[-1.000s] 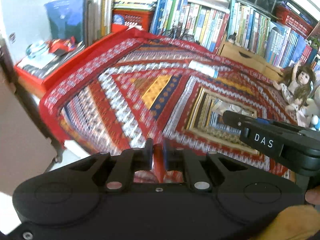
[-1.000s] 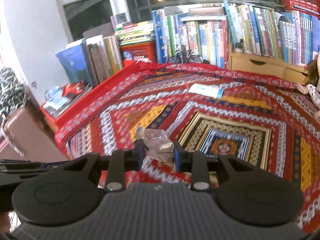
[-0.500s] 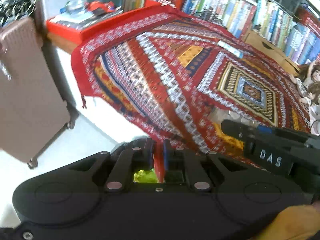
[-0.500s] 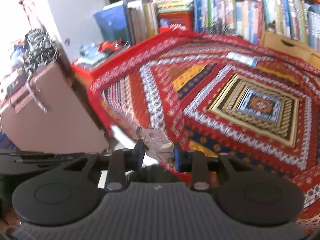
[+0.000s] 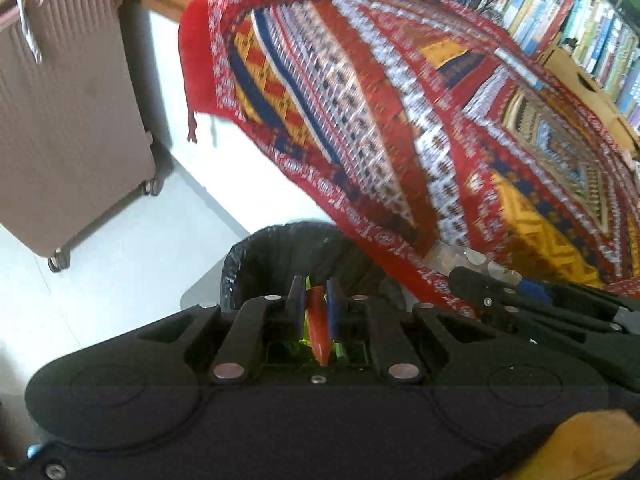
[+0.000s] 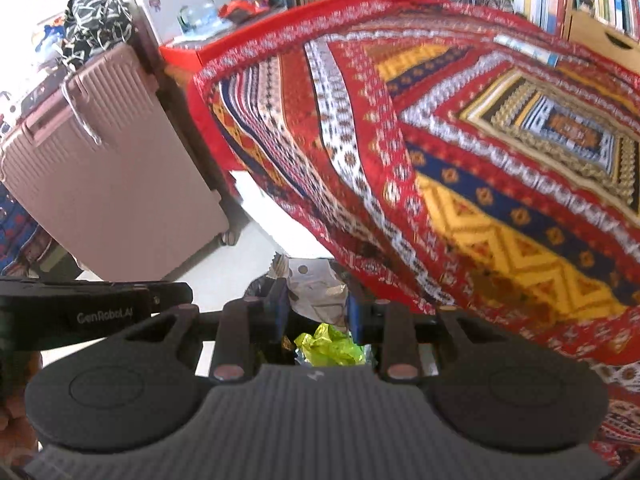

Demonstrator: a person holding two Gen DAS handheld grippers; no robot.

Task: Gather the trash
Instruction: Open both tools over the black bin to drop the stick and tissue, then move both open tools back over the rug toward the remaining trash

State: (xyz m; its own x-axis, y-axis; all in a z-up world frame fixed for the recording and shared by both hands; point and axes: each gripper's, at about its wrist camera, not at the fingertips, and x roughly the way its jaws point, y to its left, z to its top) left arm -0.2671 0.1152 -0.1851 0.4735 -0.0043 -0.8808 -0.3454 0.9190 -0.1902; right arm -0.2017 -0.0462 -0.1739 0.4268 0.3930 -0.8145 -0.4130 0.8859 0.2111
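In the left wrist view my left gripper (image 5: 314,300) is shut on a flat red wrapper (image 5: 318,324), held just above a bin lined with a black bag (image 5: 280,256). Green crumpled trash (image 5: 306,338) lies in the bin below. In the right wrist view my right gripper (image 6: 316,300) is shut on a crumpled silvery wrapper (image 6: 316,292), also over the bin, with the yellow-green trash (image 6: 328,346) beneath it. The right gripper (image 5: 480,276) with the silvery wrapper shows at the right of the left view.
A red patterned blanket (image 6: 480,140) covers the bed to the right, its edge hanging beside the bin. A pink suitcase (image 5: 64,120) stands on the white floor (image 5: 120,260) at the left. Books (image 5: 560,12) line the far side. A white tube (image 6: 524,49) lies on the blanket.
Both grippers have swung off the bed and down toward the floor, each still holding its wrapper. The black-lined bin has come into view beneath them.
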